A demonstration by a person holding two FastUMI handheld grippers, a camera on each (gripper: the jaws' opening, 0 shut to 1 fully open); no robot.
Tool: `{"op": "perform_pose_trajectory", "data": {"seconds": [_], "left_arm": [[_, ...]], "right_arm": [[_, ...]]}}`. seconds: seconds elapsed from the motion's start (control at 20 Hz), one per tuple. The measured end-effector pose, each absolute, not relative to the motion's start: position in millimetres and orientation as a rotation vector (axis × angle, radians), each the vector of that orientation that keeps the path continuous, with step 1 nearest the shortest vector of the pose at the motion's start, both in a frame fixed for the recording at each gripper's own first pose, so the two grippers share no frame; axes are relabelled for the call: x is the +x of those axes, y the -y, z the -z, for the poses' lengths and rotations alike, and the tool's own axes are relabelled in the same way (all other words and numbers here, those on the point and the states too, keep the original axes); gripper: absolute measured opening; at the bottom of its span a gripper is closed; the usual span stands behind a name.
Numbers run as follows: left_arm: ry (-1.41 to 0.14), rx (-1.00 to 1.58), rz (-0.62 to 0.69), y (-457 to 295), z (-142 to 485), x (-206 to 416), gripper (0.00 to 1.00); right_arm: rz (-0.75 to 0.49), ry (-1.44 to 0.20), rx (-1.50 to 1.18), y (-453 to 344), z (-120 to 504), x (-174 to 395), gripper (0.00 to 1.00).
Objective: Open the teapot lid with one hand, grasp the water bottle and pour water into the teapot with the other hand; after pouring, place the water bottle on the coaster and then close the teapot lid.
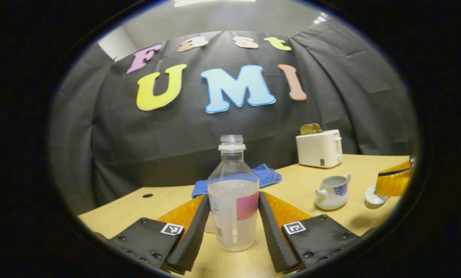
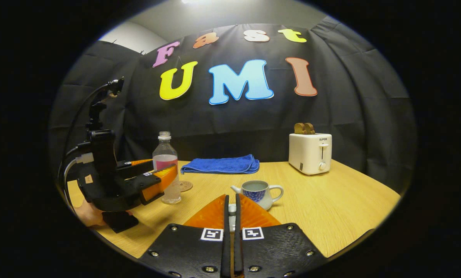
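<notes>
A clear, uncapped water bottle (image 1: 232, 166) about half full stands upright on the table. My left gripper (image 1: 234, 197) has a finger pressed on each side of it. In the right gripper view that same bottle (image 2: 164, 148) stands at the left in the left gripper (image 2: 162, 168), just in front of a round coaster (image 2: 185, 186). The white teapot (image 2: 259, 193) with a blue pattern sits lidless in mid-table, with liquid showing inside. My right gripper (image 2: 232, 199) is shut on the white lid (image 2: 232, 210) close in front of the teapot (image 1: 332, 193).
A white toaster (image 2: 310, 152) with bread in it stands at the back right of the wooden table (image 2: 330, 204). A folded blue cloth (image 2: 220, 165) lies along the back edge. A hand (image 2: 87, 216) holds the left gripper at the table's left edge.
</notes>
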State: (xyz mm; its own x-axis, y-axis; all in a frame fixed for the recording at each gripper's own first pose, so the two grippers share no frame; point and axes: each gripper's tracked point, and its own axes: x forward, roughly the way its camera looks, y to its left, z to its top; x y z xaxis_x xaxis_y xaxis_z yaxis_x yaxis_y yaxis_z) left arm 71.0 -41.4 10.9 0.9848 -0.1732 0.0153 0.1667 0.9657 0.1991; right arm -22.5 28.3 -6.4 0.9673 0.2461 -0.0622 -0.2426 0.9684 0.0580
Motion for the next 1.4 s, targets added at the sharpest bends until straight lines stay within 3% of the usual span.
{"op": "perform_pose_trajectory", "data": {"seconds": [0.8, 1.4], "left_arm": [[0.008, 0.866, 0.418, 113, -1, 102, 0.84], [-0.03, 1.311, 0.494, 138, 12, 117, 0.84]], "right_arm": [[-0.304, -0.079, 0.038, -34, 12, -75, 0.04], [-0.284, -0.104, 0.055, -21, 15, -78, 0.04]]}}
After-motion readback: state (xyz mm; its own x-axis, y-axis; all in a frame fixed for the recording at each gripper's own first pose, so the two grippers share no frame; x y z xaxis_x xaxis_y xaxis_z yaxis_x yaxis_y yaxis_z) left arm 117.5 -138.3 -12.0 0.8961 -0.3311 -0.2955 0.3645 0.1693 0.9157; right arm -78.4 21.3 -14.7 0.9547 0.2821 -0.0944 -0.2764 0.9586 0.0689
